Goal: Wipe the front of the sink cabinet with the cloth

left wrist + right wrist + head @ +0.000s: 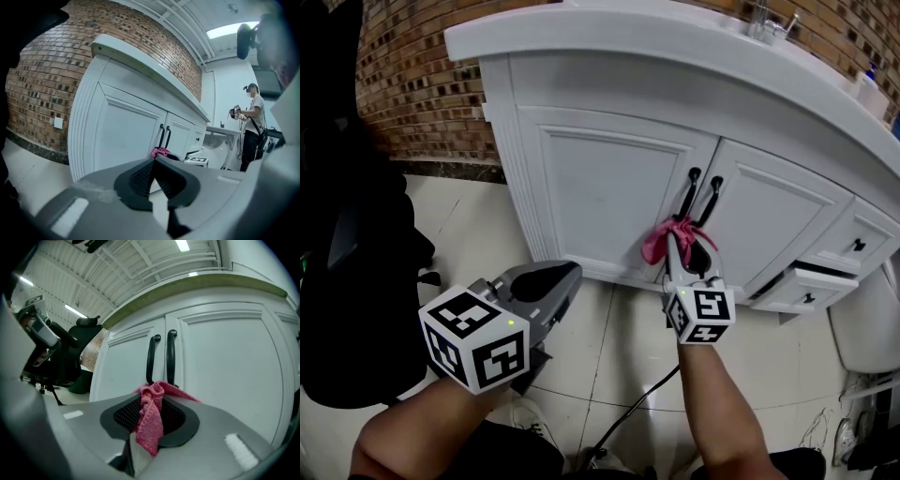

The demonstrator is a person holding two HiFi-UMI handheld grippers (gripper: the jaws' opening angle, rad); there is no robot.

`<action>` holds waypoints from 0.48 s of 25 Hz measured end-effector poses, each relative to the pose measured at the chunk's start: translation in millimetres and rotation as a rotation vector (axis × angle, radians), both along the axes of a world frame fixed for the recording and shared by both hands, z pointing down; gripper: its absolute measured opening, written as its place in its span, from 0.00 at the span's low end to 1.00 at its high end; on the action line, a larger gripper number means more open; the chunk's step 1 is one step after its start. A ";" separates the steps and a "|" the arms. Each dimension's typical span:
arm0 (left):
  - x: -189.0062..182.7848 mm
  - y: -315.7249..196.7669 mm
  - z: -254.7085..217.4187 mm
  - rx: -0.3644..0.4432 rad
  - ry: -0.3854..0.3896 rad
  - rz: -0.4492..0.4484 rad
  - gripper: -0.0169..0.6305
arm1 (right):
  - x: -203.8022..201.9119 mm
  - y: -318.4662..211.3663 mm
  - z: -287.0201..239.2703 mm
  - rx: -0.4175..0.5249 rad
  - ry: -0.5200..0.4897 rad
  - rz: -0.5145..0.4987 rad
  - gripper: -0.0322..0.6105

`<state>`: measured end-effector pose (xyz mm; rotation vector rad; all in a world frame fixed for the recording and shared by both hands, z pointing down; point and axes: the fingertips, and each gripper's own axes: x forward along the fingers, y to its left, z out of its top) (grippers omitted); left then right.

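Pinching the pink cloth tight between the jaws of my right gripper, I hold it at the sink cabinet front, just below the black door handles; my left gripper hangs closed and empty nearby.

Pink cloth, white cabinet (black handles); brown mottled brick wall

The right gripper has its grey jaws pressed together on a pink knitted cloth, which hangs in a crumpled fold between them. Just beyond stands the white panelled sink cabinet with two upright black bar handles; the cloth's top possibly touches the doors. A black office chair stands at the left.
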<state>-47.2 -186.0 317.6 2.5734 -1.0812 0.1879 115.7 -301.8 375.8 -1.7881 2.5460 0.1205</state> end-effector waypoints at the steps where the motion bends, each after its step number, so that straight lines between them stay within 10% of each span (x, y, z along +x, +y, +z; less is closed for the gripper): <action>1: 0.3 0.1 1.1 -0.003 -0.003 0.002 0.04 | -0.5 -0.3 2.1 -0.002 0.002 0.001 0.21; 12: -4.9 -1.0 3.6 -0.016 0.006 -0.005 0.04 | -8.8 -4.8 73.6 -0.103 0.045 0.008 0.21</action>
